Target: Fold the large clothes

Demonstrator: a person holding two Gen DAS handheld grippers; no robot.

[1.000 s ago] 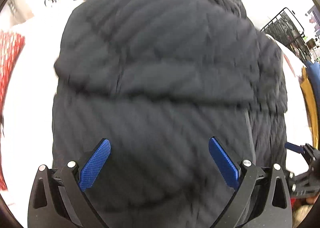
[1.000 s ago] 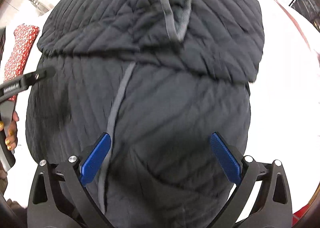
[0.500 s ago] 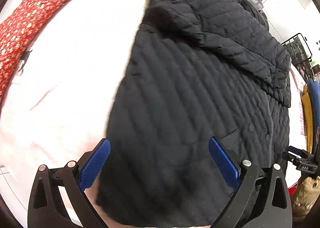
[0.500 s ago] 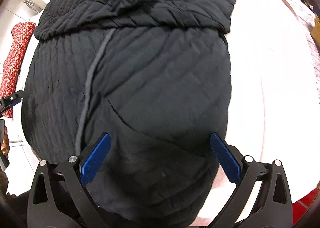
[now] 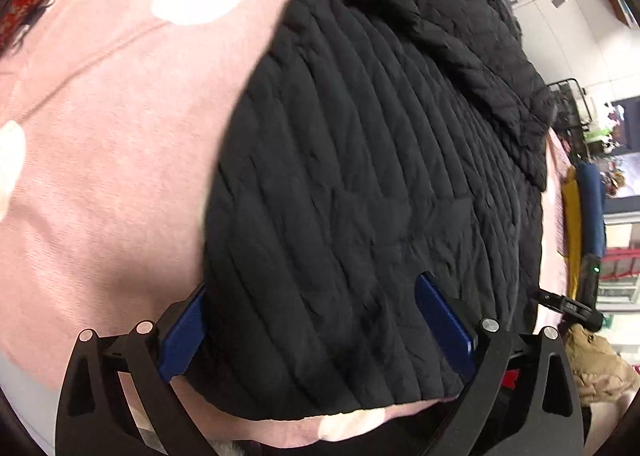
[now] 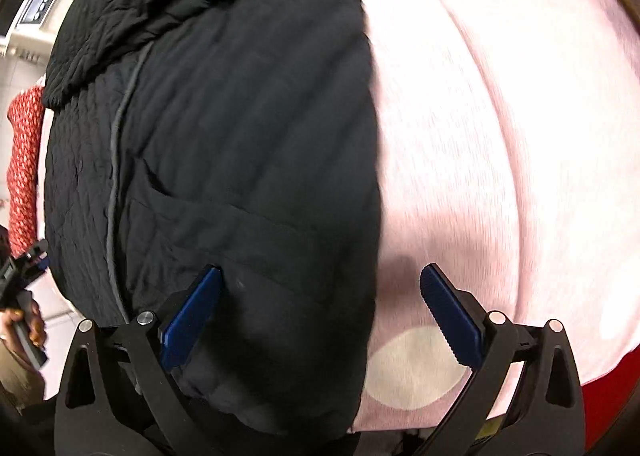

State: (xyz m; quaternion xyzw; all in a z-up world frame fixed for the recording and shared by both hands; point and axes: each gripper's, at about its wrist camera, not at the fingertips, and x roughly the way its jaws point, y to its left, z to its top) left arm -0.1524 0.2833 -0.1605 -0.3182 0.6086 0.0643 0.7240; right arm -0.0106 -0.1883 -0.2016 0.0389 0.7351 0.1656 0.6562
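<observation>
A black quilted jacket [image 5: 380, 176] lies flat on a pink blanket with white dots [image 5: 112, 128], its sleeves folded across the upper part. My left gripper [image 5: 316, 320] is open at the jacket's near left hem corner, which lies between its fingers. In the right wrist view the jacket [image 6: 224, 144] shows a grey zipper line and a pocket. My right gripper [image 6: 320, 308] is open over the jacket's near right hem corner, with its right finger over the pink blanket [image 6: 500, 136].
A red patterned cloth [image 6: 24, 160] lies at the blanket's far left edge. The other gripper and the hand holding it [image 6: 20, 296] show at the left in the right wrist view. A black wire rack [image 5: 568, 104] and hanging yellow and blue clothes [image 5: 580, 216] stand to the right.
Both grippers have moved down and outward from the jacket's middle to its near hem corners and come closer to the cloth. The pink blanket has come into view beside the jacket.
</observation>
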